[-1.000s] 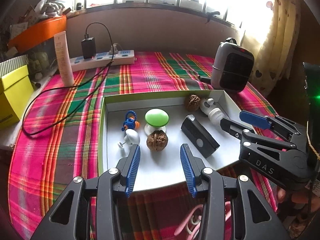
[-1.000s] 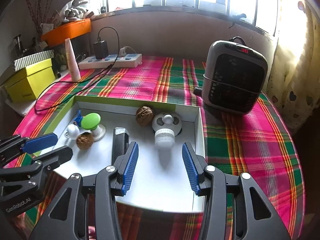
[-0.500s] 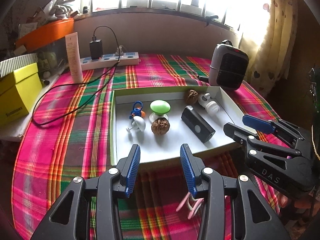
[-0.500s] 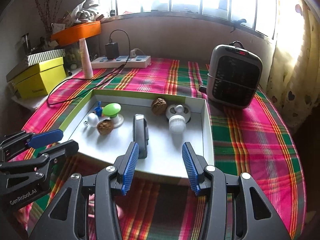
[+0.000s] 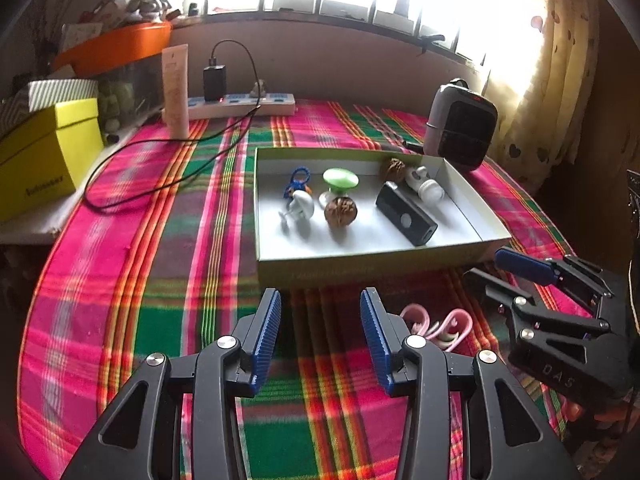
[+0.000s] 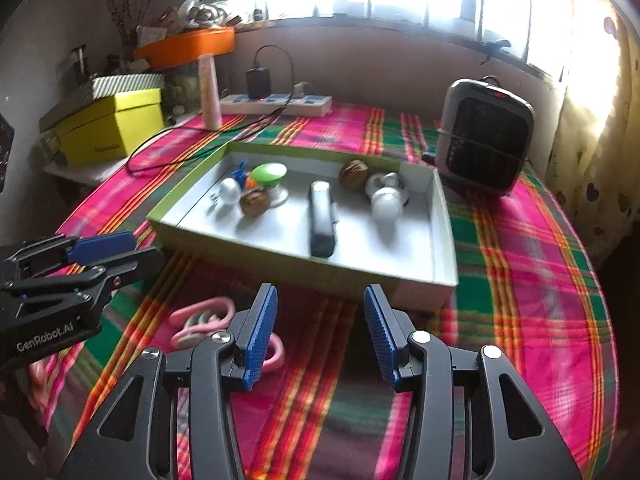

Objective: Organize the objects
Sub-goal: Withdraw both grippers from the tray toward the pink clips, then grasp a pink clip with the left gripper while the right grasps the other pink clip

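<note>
A shallow white tray with a green rim sits on the plaid cloth. In it lie two walnuts, a black bar-shaped device, a green-capped mushroom toy, a white mini fan, a white bulb toy and a blue clip. A pink clip lies on the cloth in front of the tray. My left gripper and right gripper are open, empty, held before the tray's near edge.
A grey space heater stands right of the tray. A power strip with charger, a pink tube, a yellow box and an orange tub line the back left. The table edge curves at the right.
Both grippers have pulled back and up from above the tray to in front of it. The pink clip on the cloth has come into fuller view. Both stay open.
</note>
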Motion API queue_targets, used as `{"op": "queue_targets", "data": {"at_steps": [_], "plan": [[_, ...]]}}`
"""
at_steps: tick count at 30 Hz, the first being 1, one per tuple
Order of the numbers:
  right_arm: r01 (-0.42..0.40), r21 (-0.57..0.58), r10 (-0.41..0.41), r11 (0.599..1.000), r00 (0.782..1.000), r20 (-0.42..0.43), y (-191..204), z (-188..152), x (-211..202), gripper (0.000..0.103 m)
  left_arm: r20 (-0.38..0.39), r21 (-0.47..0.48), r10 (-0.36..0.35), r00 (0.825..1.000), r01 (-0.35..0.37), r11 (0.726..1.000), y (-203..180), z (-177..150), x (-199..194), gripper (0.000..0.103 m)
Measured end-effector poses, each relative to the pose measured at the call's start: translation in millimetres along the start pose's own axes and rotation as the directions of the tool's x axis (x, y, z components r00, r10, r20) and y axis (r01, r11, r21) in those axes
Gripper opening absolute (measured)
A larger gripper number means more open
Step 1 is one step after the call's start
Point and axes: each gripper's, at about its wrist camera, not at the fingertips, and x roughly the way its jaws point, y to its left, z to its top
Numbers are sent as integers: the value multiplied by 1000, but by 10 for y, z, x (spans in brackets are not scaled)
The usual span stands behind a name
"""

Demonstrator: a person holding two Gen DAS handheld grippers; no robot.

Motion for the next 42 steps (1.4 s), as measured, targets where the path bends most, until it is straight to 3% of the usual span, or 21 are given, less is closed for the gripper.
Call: {"op": "queue_targets", "data": {"at_steps": [19,42], "plan": [[-5,-6,5,1000,997,-79,236,-75,56,47,-32,-27,-41,999,40,999,73,-125,47,40],[124,-94,-134,988,985,-112,133,-153,-54,47,-60,-9,-94,994,94,996,14,-147,100,40]]}}
